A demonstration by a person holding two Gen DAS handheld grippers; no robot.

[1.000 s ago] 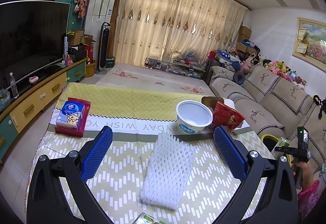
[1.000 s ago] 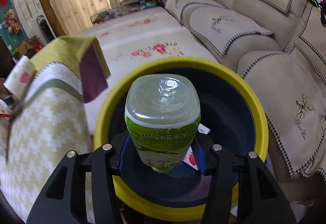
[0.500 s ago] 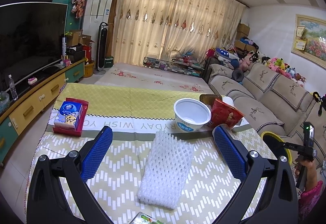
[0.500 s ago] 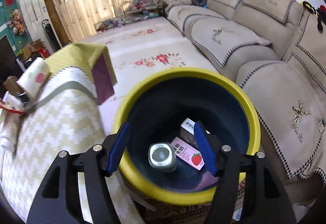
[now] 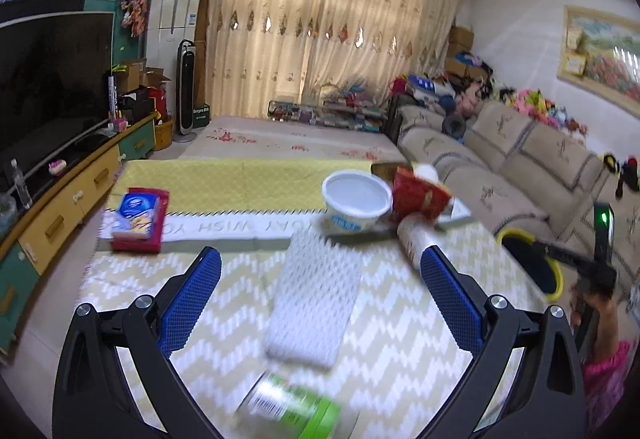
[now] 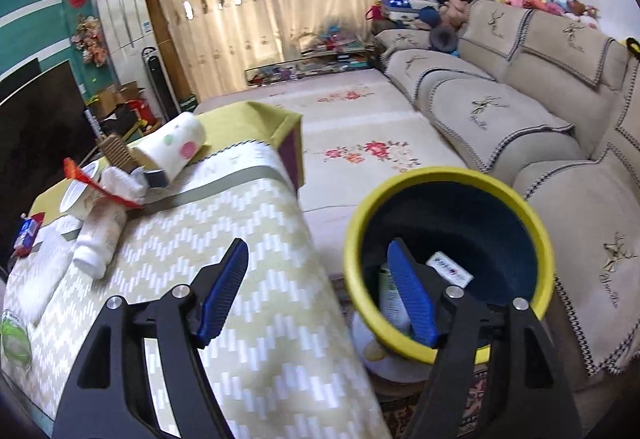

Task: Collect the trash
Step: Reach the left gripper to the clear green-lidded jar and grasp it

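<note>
My right tongs (image 6: 320,291) hang between the counter (image 6: 256,279) edge and the yellow-rimmed bin (image 6: 532,239), their jaws opening with nothing between the blue pads. In the bin I can see a pale bottle (image 6: 390,295) leaning against the wall and a small white packet (image 6: 448,269), so that drop looks finished; I judge the job now is to swing back for the next piece.

My left tongs (image 5: 320,295) are spread wide, empty, pointing down over the patterned cloth. The white foam net sleeve (image 5: 316,299) lies flat between their pads, well short of either one. A green-labelled can (image 5: 292,407) lies at the very bottom of the left view, blurred. Farther off sit the white tub (image 5: 356,199), a red snack bag (image 5: 420,195) touching it, a white bottle (image 5: 416,239) on its side just in front, and a tissue pack (image 5: 136,215) on the left side.

To do this well, I would take the foam sleeve with the left tongs: come down square, keep the pads either side of its narrow width and close gently, because it looks soft and will likely squash or slip out. I would keep the right tongs wide and clear of the bin rim while turning, then aim for the bottle on its side across its body so it cannot roll.
</note>
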